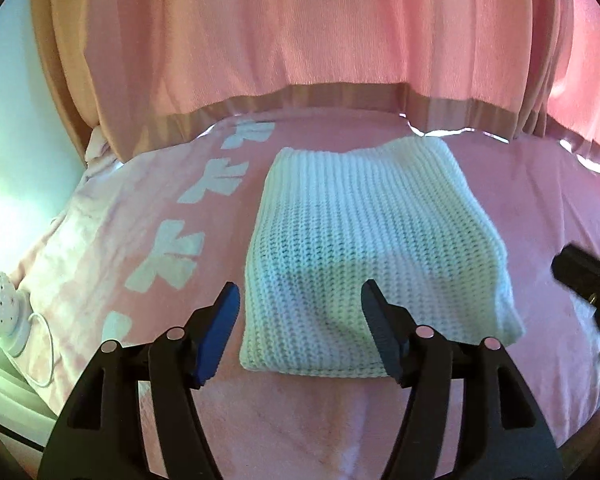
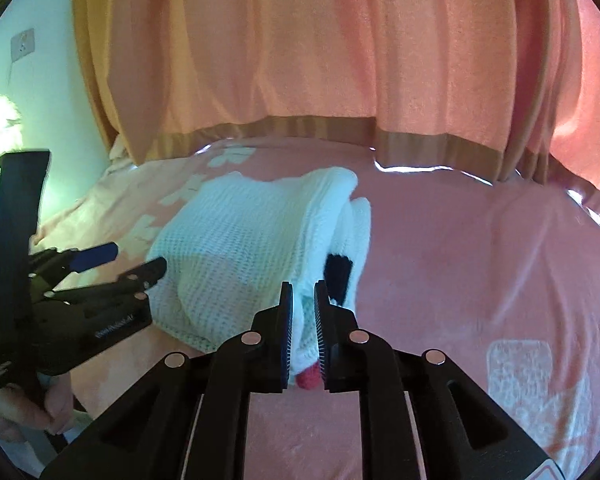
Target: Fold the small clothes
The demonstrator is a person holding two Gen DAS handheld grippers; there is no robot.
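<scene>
A white knitted garment [image 1: 364, 252] lies folded into a thick rectangle on the pink bedspread [image 1: 540, 208]. My left gripper [image 1: 300, 320] is open and empty, its fingers either side of the garment's near left corner, just above it. In the right wrist view the garment [image 2: 244, 240] shows black and red patches on its near edge. My right gripper [image 2: 303, 312] is nearly shut, pinching the garment's near right edge between its pads. The left gripper also shows in that view [image 2: 130, 260], open, at the garment's left side.
Pink curtains [image 1: 300, 32] hang close behind the bed's far edge. A white lamp with a cable [image 1: 4, 312] sits at the left beside the bed. A wall socket [image 2: 22, 44] is at the upper left. White bow prints [image 1: 168, 264] run along the bedspread.
</scene>
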